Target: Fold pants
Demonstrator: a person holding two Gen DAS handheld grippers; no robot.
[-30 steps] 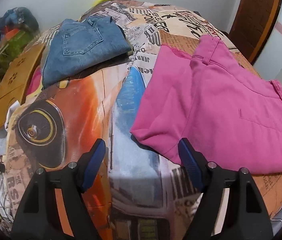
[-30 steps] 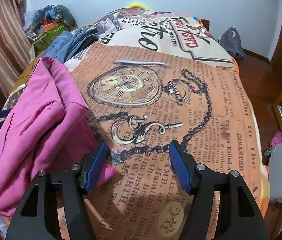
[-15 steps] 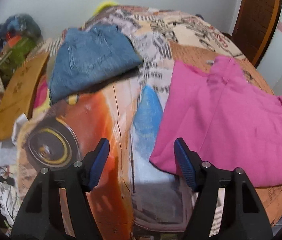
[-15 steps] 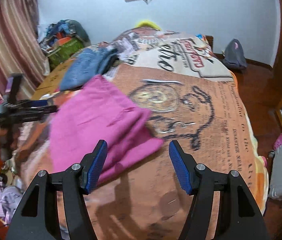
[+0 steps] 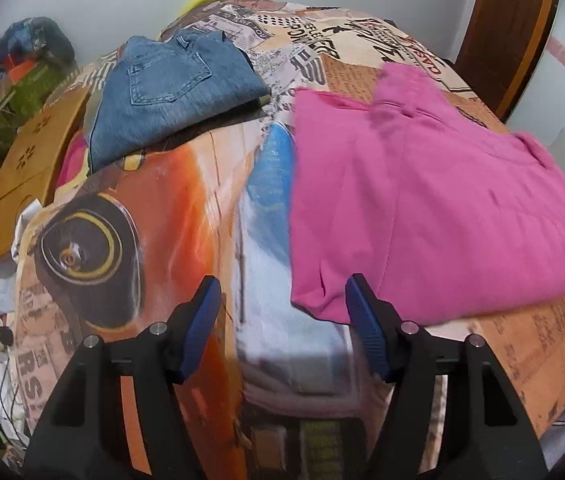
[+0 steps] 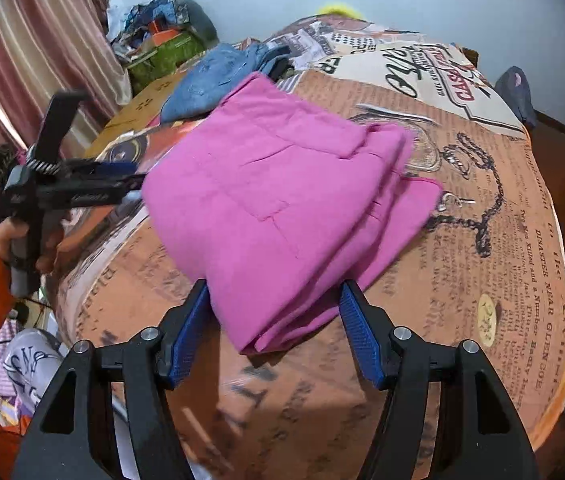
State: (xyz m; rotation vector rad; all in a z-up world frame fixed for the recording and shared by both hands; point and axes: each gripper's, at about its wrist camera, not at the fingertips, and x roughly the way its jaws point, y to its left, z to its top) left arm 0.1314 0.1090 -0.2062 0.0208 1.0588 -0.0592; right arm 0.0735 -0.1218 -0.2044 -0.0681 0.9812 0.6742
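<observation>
Left wrist view showed my left gripper point(image 5: 282, 312) spread wide, gripping nothing — pink pants point(image 5: 422, 200) lay folded on the bed point(image 5: 162, 208); my right gripper point(image 6: 274, 320) gaped too — near their corner.

Even, soft indoor light is spread over both views, with no glare seen. Strong fisheye bending is shown: the bed point(image 5: 170, 208) bulges like a dome and dark vignette is left in the corners. Motion blur is smeared along the edge of the pink pants point(image 5: 422, 200) nearest the right border in the left view, and print on the cover just in front of the pants is softened in the right view. A dim shadow is cast beneath the pants' near hem point(image 6: 282, 344). Nearby tongs are rendered sharp.
</observation>
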